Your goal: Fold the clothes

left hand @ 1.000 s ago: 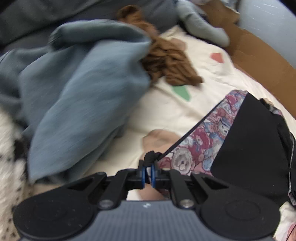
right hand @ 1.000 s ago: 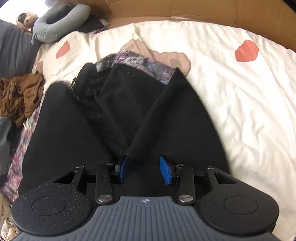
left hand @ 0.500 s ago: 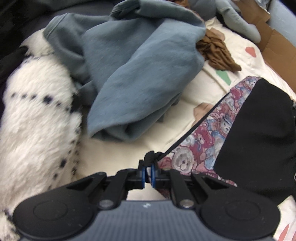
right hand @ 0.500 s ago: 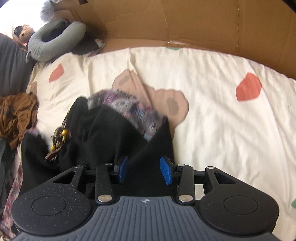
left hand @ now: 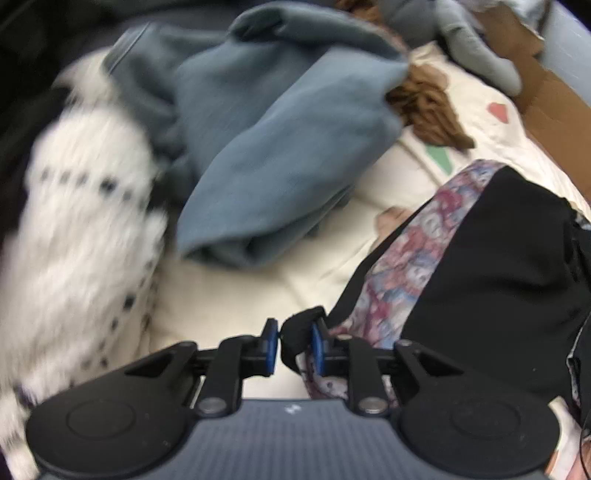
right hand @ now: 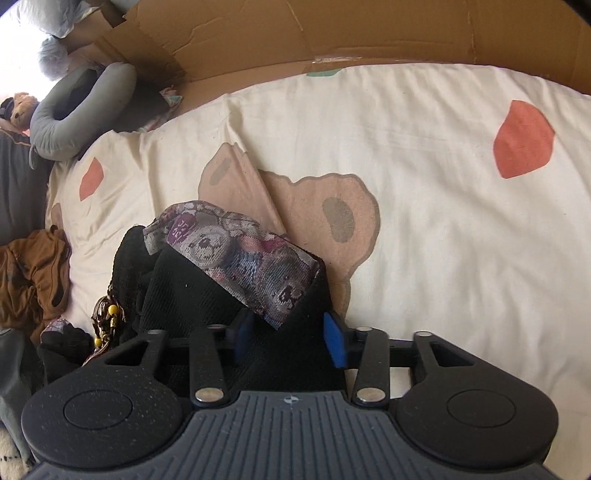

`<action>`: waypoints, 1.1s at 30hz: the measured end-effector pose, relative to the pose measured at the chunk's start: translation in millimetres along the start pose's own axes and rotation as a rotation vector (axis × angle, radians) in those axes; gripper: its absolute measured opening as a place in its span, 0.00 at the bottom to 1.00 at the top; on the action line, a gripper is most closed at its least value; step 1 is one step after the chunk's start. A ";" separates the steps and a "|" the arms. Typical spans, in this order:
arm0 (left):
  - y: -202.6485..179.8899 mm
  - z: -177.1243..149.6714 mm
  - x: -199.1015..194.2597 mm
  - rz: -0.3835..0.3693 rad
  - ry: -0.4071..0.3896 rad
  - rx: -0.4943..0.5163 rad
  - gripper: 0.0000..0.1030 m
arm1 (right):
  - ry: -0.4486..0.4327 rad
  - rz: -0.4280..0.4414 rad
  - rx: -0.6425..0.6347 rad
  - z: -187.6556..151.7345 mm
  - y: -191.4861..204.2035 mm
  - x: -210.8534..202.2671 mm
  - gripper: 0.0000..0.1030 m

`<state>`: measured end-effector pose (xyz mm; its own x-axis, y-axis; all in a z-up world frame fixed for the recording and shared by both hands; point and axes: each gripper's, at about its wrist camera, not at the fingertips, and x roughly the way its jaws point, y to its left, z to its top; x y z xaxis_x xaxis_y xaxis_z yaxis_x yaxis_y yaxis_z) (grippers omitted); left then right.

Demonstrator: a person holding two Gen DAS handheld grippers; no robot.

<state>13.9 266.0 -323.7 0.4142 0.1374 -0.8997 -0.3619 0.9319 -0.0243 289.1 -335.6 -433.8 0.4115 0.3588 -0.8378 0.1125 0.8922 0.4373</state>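
Both grippers parted around a black knit garment (right hand: 229, 295) on the bed.

Left gripper (left hand: 294, 345): blue pads apart, a bunched black corner loose between them. Right gripper (right hand: 289, 341): wide open, straddling ribbed fabric with its teddy-print lining, which lies on the wrinkled cream sheet (right hand: 424, 155).

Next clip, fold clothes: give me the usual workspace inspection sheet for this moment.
Surface: cream bedsheet with bear and coloured-patch print, wrinkled.
Job's things: black garment with bear-print lining, bunched, partly folded.
Clutter: blue-grey sweatshirt, brown garment, white spotted fleece, grey neck pillow, small teddy bear.
Grippers: left gripper open, black corner of the garment between its fingers; right gripper open, astride the garment.
Cables: nothing seen.
Surroundings: cardboard sheet along the bed's far edge.
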 end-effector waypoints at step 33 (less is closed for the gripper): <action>-221.4 111.1 37.2 -0.430 -0.196 0.295 0.53 | -0.080 -0.060 0.177 -66.5 -97.9 -112.5 0.00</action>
<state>202.2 102.1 -303.3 0.6309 -0.2419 -0.7372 0.1110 0.9685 -0.2228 171.7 -445.1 -404.1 0.4693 0.2769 -0.8385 0.2934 0.8467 0.4438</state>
